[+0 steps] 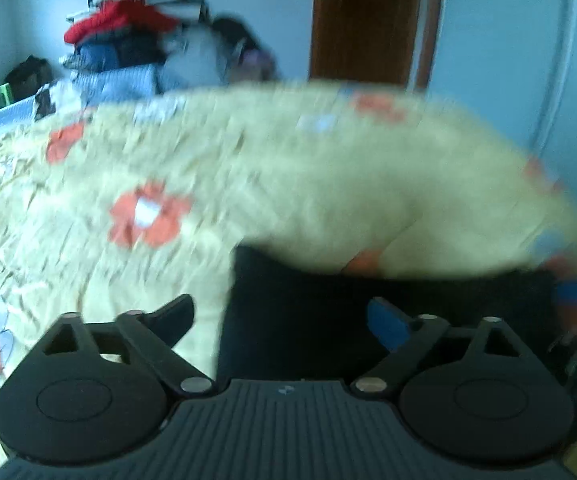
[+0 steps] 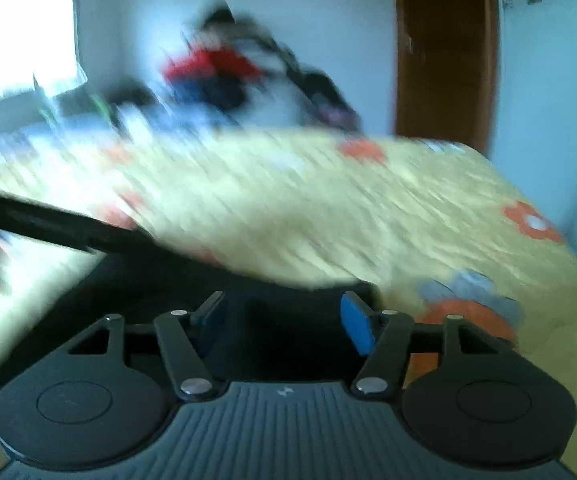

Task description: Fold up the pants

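Dark navy pants (image 1: 308,308) lie on a yellow flowered bedspread (image 1: 208,184), just ahead of my left gripper (image 1: 280,320), which is open and empty above their left edge. In the right wrist view the pants (image 2: 280,320) lie under and between the fingers of my right gripper (image 2: 284,324), which is open with blue pads (image 2: 354,328) apart. A dark strip of the pants (image 2: 56,224) stretches to the upper left. Both views are blurred by motion.
A pile of clothes (image 1: 128,28) is stacked at the far side of the bed (image 2: 408,208) against the wall. A brown wooden door (image 1: 364,20) stands behind the bed. A bright window (image 2: 24,36) is at the upper left.
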Motion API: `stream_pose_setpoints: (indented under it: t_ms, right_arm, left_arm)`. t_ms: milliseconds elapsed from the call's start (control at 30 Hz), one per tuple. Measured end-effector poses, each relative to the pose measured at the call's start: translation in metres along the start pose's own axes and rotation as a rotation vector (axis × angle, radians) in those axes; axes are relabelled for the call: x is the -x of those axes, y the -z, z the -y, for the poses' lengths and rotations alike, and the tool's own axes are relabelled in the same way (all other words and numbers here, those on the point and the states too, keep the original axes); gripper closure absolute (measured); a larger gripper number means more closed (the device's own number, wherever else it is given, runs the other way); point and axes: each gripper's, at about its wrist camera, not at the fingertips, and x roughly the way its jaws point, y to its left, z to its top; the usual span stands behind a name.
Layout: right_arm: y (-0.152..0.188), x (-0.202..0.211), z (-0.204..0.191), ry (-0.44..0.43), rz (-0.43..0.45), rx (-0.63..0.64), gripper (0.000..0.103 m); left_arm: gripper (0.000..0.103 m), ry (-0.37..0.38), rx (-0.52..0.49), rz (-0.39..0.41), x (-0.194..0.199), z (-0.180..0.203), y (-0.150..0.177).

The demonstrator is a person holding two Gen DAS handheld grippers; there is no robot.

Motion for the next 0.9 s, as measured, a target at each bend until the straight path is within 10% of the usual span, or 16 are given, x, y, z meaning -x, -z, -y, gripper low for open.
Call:
stream_pose_setpoints:
  t_ms: [100,333,400,500,633,767,900]
  right_arm:
    - [0.001,0.008,0.024,0.050,0.051,-0.100,0.036]
    - [0.000,-0.030,0.094,-0.341,-0.041,-0.475,0.037]
    - [0.002,-0.040,0.098,-0.390,-0.055,-0.520,0.072]
    - [-0.003,-0.040,0.080,-0.403,-0.068,-0.408,0.094]
    - [-0.024,-0.012,0.058,-0.372,0.056,-0.267,0.094]
    - [-0.028,-0.031,0.060,-0.345,0.034,-0.245,0.094]
    - [-0.008,-0.049,0.078,-0.320,-0.079,-0.389,0.079]
  left_arm:
    - [0.016,-0.056,0.058,0.002,-0.003,-0.026,0.011]
    - [0.016,0.096,0.199,-0.039,-0.018,-0.050,0.001]
    - [0.019,0.168,0.291,-0.062,-0.027,-0.057,0.000]
    - [0.074,0.240,0.370,-0.026,-0.027,-0.061,0.001]
    - [0.085,0.212,0.378,0.021,-0.023,-0.063,0.002]
    - [0.085,0.174,0.415,0.036,-0.027,-0.067,0.007]
    - [0.044,0.128,0.316,0.038,-0.016,-0.065,0.002]
